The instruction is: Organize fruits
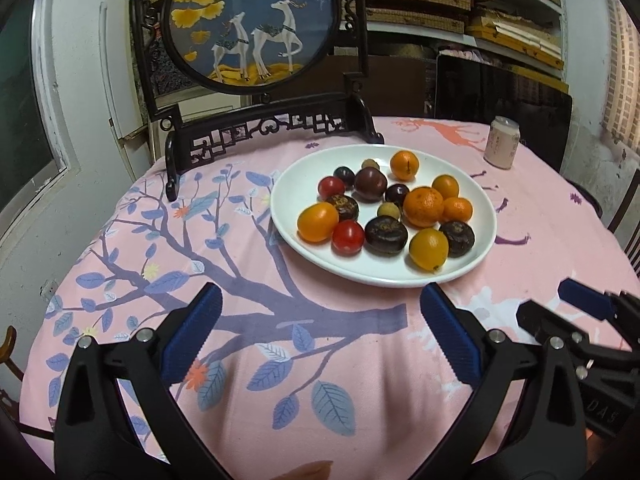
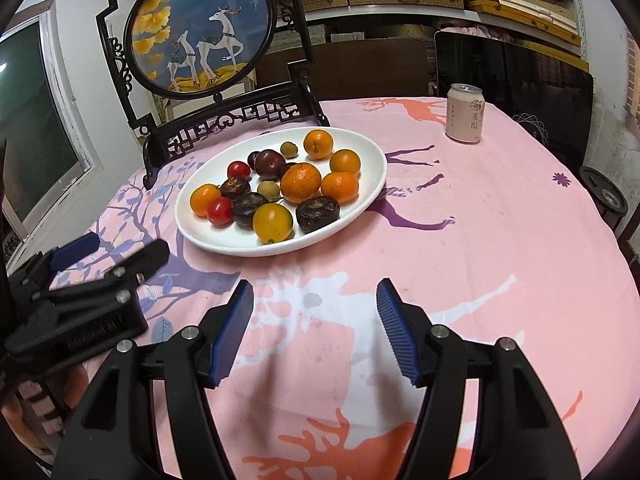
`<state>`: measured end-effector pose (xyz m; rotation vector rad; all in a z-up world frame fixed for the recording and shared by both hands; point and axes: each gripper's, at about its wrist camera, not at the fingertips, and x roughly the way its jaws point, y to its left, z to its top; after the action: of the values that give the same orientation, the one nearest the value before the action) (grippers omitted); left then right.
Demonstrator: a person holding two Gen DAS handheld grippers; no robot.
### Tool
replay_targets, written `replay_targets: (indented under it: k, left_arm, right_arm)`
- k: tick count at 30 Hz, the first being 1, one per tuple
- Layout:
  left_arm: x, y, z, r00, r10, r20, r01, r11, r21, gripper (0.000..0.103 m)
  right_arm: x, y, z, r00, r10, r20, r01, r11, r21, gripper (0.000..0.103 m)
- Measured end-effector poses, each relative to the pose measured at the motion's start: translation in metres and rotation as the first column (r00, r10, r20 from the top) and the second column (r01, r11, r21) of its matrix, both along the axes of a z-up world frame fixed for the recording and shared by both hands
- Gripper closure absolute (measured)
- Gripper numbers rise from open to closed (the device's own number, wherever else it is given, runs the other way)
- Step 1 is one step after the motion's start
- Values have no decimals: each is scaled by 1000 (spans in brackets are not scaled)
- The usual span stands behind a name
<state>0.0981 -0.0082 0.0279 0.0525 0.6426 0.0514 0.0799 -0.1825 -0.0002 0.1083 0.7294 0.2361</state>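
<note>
On one white oval ceramic plate (image 1: pixel 486 216), sixteen fruits are counted. Six round orange and yellow-orange citrus fruits (image 1: pixel 423 207) are seen, mostly from one to five o'clock on the plate. Three dark purple round plums (image 1: pixel 370 184) are grouped toward eleven o'clock. Three flattened dark brown water chestnuts (image 1: pixel 386 236), two glossy red cherry tomatoes (image 1: pixel 347 237) and two small tan longans (image 1: pixel 388 211) are counted. One pale pink drink can (image 1: pixel 501 143) and one round framed deer picture (image 1: pixel 252 20) are present.

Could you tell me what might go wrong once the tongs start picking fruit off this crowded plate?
The fruits on the white plate touch each other, so lifting the big mandarin could roll its neighbours over the shallow rim. The red cherry tomato may burst if squeezed hard. Both open tongs, left and right, sit close together and could collide.
</note>
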Motion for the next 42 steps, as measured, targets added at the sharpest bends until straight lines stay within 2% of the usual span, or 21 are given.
replay_targets:
  k: [3, 7, 10, 13, 16, 21, 28, 42]
  left_arm:
    - [-4, 1, 5, 1000, 13, 29, -13, 1000, 1, 2]
    - [-13, -3, 12, 996, 31, 80, -33, 999, 22, 2]
    - [-18, -6, 15, 993, 34, 115, -38, 999, 39, 2]
    - [-22, -6, 18, 991, 31, 133, -37, 998, 41, 2]
    - [-21, -5, 17, 991, 34, 126, -39, 999, 37, 2]
    - [-17, -2, 16, 994, 41, 103, -44, 999, 25, 2]
    - [-17, -2, 15, 994, 43, 103, -46, 998, 33, 2]
    - [-17, -2, 14, 994, 45, 98, -48, 998, 32, 2]
  right_arm:
    - [-4, 3, 4, 999, -5, 38, 6, 1000, -15, 39]
    - [-19, 3, 17, 985, -18, 169, 22, 1000, -20, 37]
    - [-25, 3, 22, 972, -25, 234, 34, 999, -34, 5]
    - [-28, 3, 25, 962, -37, 272, 51, 998, -43, 4]
    - [-25, 4, 23, 968, -24, 250, 35, 999, -39, 4]
    - [-14, 3, 13, 990, -13, 141, 14, 1000, -4, 4]
    - [-18, 4, 16, 986, -31, 165, 36, 999, -25, 4]
    - [-14, 2, 14, 990, -52, 131, 56, 998, -29, 1]
